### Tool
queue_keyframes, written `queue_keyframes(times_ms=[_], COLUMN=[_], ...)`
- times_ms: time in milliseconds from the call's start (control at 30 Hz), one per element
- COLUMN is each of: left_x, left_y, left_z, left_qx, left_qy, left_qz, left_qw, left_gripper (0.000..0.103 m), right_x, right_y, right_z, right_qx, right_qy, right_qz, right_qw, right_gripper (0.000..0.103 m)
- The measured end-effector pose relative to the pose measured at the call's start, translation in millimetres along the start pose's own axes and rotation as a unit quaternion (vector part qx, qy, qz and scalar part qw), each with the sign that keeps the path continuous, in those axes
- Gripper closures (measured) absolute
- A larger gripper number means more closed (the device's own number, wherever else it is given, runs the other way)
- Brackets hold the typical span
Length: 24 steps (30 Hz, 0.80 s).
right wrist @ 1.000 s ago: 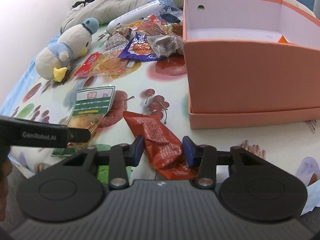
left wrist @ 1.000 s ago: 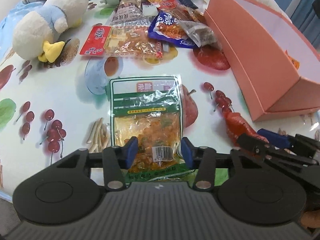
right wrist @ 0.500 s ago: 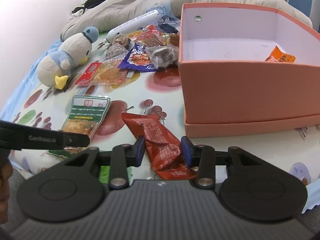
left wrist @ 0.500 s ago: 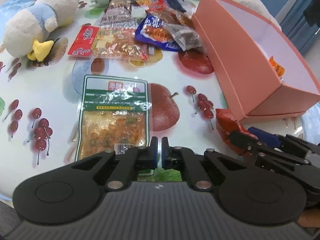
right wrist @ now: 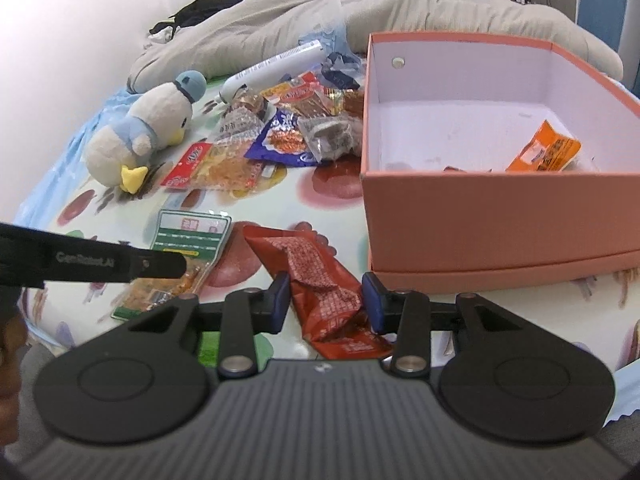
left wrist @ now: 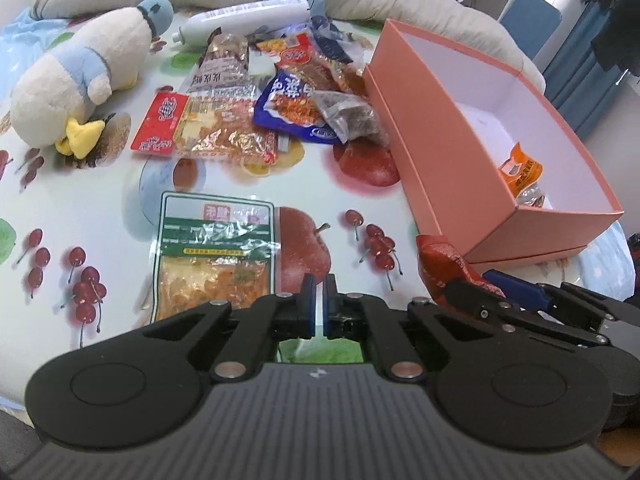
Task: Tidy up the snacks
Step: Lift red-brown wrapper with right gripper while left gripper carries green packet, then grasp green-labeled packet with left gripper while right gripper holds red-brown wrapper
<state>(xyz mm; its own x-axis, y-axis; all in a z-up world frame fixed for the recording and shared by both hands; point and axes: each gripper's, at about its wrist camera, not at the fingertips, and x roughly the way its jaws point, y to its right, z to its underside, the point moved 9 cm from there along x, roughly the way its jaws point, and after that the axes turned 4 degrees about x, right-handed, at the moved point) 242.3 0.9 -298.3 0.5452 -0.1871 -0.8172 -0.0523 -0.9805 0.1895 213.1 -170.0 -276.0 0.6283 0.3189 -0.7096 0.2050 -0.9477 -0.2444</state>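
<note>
Left tool (left wrist: pixel 316 284): pressed together, pads all but touching, low in the middle of the left wrist view, right at the lower right corner of the green packet (left wrist: pixel 216 240). Cannot tell whether a thin edge of that packet is caught between the pads. Lies flat on the fruit-printed worktop (left wrist: pixel 80 200), that packet, beside a printed apple.

Upper left of the same view: plush penguin (left wrist: pixel 76 84) on its side. Right of it, toward the top centre: white tube (left wrist: pixel 244 20) and a loose pile of snack packets (left wrist: pixel 292 100), the nearest ones touching the far corner of the pink box (left wrist: pixel 432 148). Right side of the frame: that box, open-topped, with an orange packet (right wrist: pixel 548 152) inside at its right end.

Right tool (right wrist: pixel 326 292): partly spread, pinching the crumpled red packet (right wrist: pixel 316 272) between both blue pads, low centre in the right wrist view. Reaches from the pads up toward the box's near left corner, that packet, without touching the wall. Left of it in that view: green packet, partly hidden under the left tool's black finger.
</note>
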Motion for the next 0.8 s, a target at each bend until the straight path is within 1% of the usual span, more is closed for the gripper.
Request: queue_keyframes(times_ms=[133,267,300,333,367,400,433,533,633,700,800], left_x=[2,4,4,3,2,1,-1,-1,5,10,18], left_y=[-7,-33,-43,-55,-66,-77,-88,-113,-122,-125,-130], left_z=[2,11,13,15,16,17,17,19,20,22,28], left_qx=[-0.002,-0.027,-0.038,-0.054,-0.072,-0.090,-0.109,-0.154,-0.175,-0.186,-0.206], left_qy=[-0.002,-0.008,-0.009,-0.011,-0.010,-0.007,-0.002,0.006,0.006,0.002,-0.007], left_qz=[-0.005,-0.015,-0.017,-0.018,-0.019,-0.019,-0.018,0.000,0.029,0.034,0.044], left_qw=[1.0000,0.9995,0.9991,0.9983,0.9972,0.9957,0.9938,0.9881,0.9841,0.9820,0.9775], left_gripper=[0.099,0.098,0.092,0.078,0.067,0.043,0.032,0.031,0.032,0.032,0.032], right_x=[4,10,12,14,16,18,19,22,29,38,49], right_y=[1,-2,-4,-8,-13,-19,-25,-49,-77,-93,-108], right_z=[4,16,19,22,25,26,26,25,27,33,40], right_qx=[-0.005,0.010,0.012,0.012,0.007,-0.002,-0.011,-0.049,-0.105,-0.144,-0.197], right_qy=[-0.007,-0.023,-0.029,-0.034,-0.038,-0.039,-0.038,-0.033,-0.028,-0.030,-0.024], right_qz=[0.010,-0.005,-0.010,-0.015,-0.018,-0.018,-0.019,-0.024,-0.023,-0.016,0.009], right_qw=[1.000,1.000,0.999,0.999,0.999,0.999,0.999,0.998,0.994,0.989,0.980], right_gripper=[0.061,0.061,0.061,0.061,0.061,0.061,0.061,0.061,0.061,0.061,0.061])
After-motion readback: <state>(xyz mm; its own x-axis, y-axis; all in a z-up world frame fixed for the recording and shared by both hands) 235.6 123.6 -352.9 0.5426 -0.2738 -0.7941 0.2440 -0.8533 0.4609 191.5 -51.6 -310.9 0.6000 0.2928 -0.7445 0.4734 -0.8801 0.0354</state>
